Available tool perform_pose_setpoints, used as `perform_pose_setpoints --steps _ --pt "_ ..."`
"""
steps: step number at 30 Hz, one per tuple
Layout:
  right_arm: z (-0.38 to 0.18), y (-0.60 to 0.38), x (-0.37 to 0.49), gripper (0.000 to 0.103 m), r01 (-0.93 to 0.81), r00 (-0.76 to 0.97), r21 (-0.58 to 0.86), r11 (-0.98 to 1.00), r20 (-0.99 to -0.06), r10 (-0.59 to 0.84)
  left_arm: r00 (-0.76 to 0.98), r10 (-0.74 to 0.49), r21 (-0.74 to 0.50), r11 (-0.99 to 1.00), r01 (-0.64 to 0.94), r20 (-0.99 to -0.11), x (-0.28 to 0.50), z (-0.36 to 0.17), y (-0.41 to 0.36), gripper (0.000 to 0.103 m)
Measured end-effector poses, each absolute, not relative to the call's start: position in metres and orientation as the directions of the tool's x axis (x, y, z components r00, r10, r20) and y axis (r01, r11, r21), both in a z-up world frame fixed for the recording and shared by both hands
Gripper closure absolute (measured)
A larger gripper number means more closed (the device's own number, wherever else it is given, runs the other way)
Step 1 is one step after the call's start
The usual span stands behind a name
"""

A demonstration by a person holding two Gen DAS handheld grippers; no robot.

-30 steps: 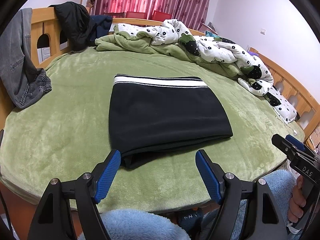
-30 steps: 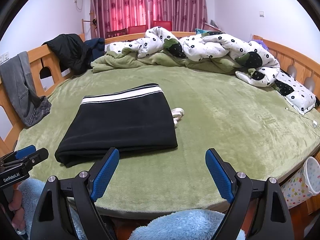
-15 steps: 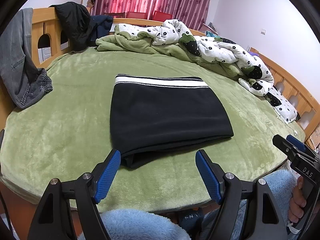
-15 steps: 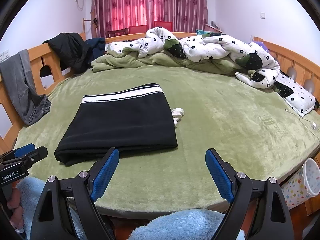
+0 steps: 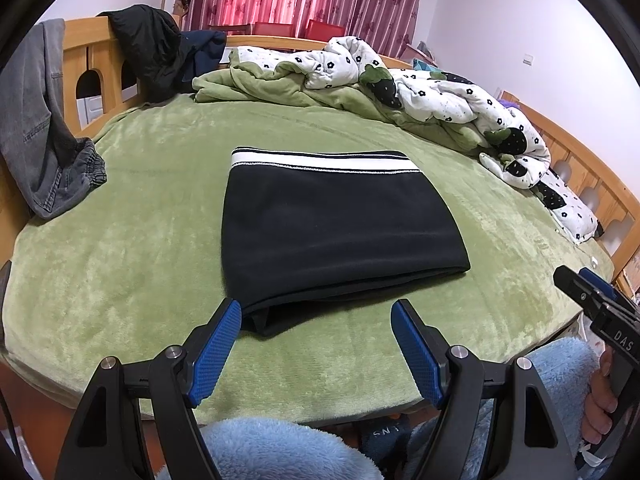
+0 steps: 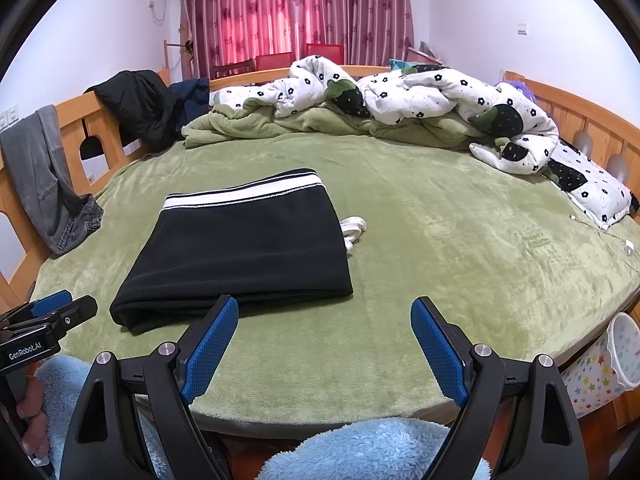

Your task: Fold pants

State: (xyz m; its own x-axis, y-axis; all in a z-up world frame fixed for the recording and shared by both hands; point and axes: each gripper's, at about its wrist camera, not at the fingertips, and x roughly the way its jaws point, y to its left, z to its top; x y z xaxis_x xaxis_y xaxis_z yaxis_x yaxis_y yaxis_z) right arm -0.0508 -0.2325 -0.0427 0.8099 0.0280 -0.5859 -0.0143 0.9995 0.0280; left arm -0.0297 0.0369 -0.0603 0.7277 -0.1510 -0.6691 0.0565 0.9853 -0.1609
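Blue pads on both sets of jaws, standing wide apart and holding nothing. Left gripper [image 5: 316, 322] hovering at the near edge of the bed, just short of the near left corner of the pants [image 5: 332, 228]. Right gripper [image 6: 324, 322] hanging off to the right of the pants [image 6: 240, 248], over bare green blanket [image 6: 460, 240].

Lying flat near the middle front of the bed: black pants, folded into a neat block, white striped waistband on the far side. Peeking out on the right side: a bit of white cord [image 6: 354, 230].

Looking nearly done, or fully done. If one more fold is wanted: pinching both near corners at once, grabbing all the layers together, lifting gently, laying the near edge over to meet the waistband, then smoothing. Watching the loose layers at the near left corner, since those could slip apart.

Farther away: grey jeans [image 5: 44, 128] draped over the wooden rail, a rumpled flowery quilt [image 6: 420, 96], red curtains [image 6: 296, 8].
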Motion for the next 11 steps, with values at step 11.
perform_pose_setpoints --steps 11 --pt "-0.042 -0.242 -0.05 0.016 0.005 0.803 0.095 0.995 -0.594 0.053 0.715 -0.155 -0.173 0.984 0.048 -0.682 -0.024 -0.065 0.049 0.027"
